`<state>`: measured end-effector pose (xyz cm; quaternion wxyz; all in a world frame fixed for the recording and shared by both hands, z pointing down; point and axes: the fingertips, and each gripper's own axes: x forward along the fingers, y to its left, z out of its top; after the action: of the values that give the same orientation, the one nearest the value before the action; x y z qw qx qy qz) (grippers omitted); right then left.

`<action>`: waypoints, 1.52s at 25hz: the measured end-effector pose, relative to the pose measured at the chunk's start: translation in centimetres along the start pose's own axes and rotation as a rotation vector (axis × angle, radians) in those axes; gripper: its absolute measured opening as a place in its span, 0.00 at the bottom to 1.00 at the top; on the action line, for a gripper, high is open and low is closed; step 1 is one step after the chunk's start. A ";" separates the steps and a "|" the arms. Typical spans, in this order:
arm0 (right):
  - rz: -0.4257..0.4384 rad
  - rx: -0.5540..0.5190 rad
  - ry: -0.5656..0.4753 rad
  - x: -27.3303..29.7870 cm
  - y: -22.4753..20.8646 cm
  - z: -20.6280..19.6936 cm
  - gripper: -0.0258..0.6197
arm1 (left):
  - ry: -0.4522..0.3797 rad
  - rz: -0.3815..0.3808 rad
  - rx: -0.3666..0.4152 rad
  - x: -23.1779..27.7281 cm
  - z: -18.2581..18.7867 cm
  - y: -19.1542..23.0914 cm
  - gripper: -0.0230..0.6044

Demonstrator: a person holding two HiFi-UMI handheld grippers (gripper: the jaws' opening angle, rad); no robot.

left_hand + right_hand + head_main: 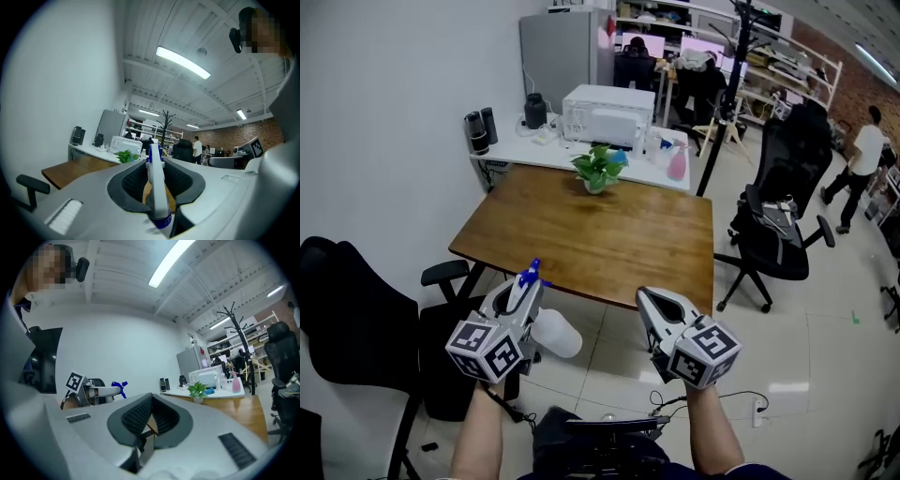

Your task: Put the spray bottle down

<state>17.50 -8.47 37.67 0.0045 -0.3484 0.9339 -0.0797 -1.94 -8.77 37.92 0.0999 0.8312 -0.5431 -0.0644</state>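
- The left gripper is clamping its jaws on the spray bottle, in the lower left-centre of the head view.
- In the left gripper view the left gripper is pinching the spray bottle at the narrow neck and trigger head. The blue nozzle is poking out ahead of the pads.
- The white bottle body is hanging under and to the right of the jaws, over the tiled floor. It is sitting just short of the near edge of the wooden table.
- The right gripper is sitting lower centre-right. Its view is showing the right gripper closed, with nothing between the pads.
- Handling guess: it is looking like a thin plastic bottle, probably light. The fill level is not showing.
- The body is probably smooth and a bit slippery, and it is likely denting if squeezed. The neck is looking like the stiff, safe place to hold, so the present hold is looking right.
- Gripped that high, the body is likely swinging. It is needing to land flat on its base, or it is tipping over.
- The potted plant is standing at the far end of the table, well apart.
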 end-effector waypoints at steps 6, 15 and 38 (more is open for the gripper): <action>-0.006 0.007 0.015 3.5 -3.1 0.0 0.04 | 0.010 0.032 0.009 3.8 0.3 4.4 0.21; -0.089 -0.010 0.045 13.6 -7.4 0.2 0.04 | -0.014 0.075 0.079 11.7 3.0 18.0 0.21; -0.213 -0.030 0.029 27.5 -12.7 2.9 0.04 | 0.086 0.041 0.252 27.1 1.0 32.6 0.21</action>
<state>5.09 -36.25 38.00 -0.0225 -0.4448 0.8926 -0.0709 -20.27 -46.38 44.69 0.0192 0.8278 -0.5592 0.0419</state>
